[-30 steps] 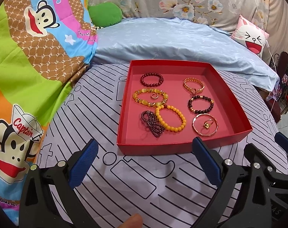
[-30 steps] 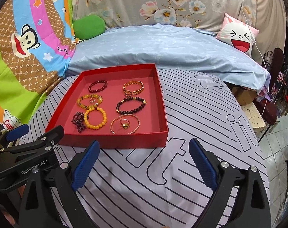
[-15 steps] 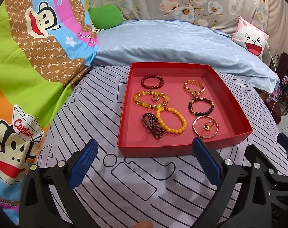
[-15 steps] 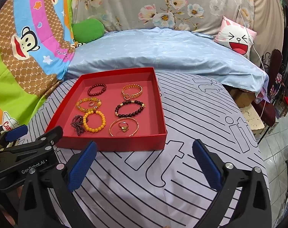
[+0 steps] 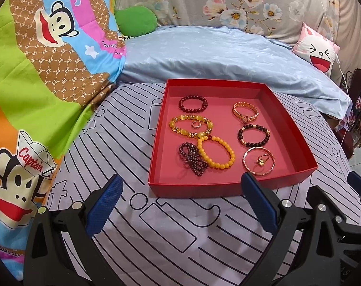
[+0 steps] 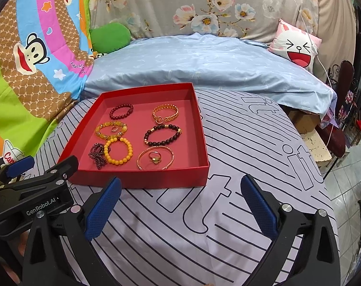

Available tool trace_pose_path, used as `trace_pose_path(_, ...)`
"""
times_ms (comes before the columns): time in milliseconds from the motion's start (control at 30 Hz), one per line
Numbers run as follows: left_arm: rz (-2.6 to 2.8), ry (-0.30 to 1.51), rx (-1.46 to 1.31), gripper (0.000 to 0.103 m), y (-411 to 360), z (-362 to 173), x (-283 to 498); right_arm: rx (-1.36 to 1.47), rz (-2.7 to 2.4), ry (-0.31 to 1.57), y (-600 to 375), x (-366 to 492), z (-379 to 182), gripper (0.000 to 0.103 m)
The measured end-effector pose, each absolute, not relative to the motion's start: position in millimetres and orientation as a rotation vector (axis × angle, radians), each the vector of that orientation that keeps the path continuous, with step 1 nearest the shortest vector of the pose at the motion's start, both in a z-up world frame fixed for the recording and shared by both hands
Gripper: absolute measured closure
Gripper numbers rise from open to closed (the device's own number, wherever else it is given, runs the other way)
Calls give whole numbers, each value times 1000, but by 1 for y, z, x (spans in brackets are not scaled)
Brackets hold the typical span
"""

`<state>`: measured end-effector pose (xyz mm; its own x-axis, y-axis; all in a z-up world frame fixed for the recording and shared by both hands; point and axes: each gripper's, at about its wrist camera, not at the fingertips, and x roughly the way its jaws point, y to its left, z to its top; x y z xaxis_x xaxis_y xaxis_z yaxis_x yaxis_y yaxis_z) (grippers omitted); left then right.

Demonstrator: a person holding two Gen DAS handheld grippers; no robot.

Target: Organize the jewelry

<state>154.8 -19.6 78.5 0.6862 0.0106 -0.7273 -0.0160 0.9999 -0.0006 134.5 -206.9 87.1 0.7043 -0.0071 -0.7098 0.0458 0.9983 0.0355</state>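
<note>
A red tray [image 5: 194, 188] [image 6: 142, 181] sits on a striped cloth and holds several bracelets and two rings. In it lie a dark red bead bracelet [image 5: 193, 103], a yellow bead bracelet [image 5: 216, 152], a gold chain bracelet [image 5: 245, 112], a black bead bracelet [image 5: 254, 135], a thin gold bangle [image 5: 258, 164] with a gold ring [image 5: 261, 161] inside, and a dark garnet strand [image 5: 193, 158]. My left gripper [image 5: 180, 202] is open and empty, just in front of the tray. My right gripper [image 6: 180, 202] is open and empty, near the tray's front right corner.
The striped grey cloth [image 6: 228, 226] covers a round table. A light blue bedsheet [image 5: 216, 54] lies behind the tray. A cartoon blanket [image 5: 37, 83] hangs at the left. A green cushion [image 5: 136, 21] and a white bunny pillow [image 6: 297, 45] sit at the back.
Both grippers have drawn back and risen slightly, so the tray sits a little farther away. Nothing in the tray has moved.
</note>
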Motion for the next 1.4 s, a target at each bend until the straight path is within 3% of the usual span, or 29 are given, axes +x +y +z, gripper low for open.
trace_pose_path(1400,35,812,12,8,-23,80,156,55,-38,801,-208,133,82,6)
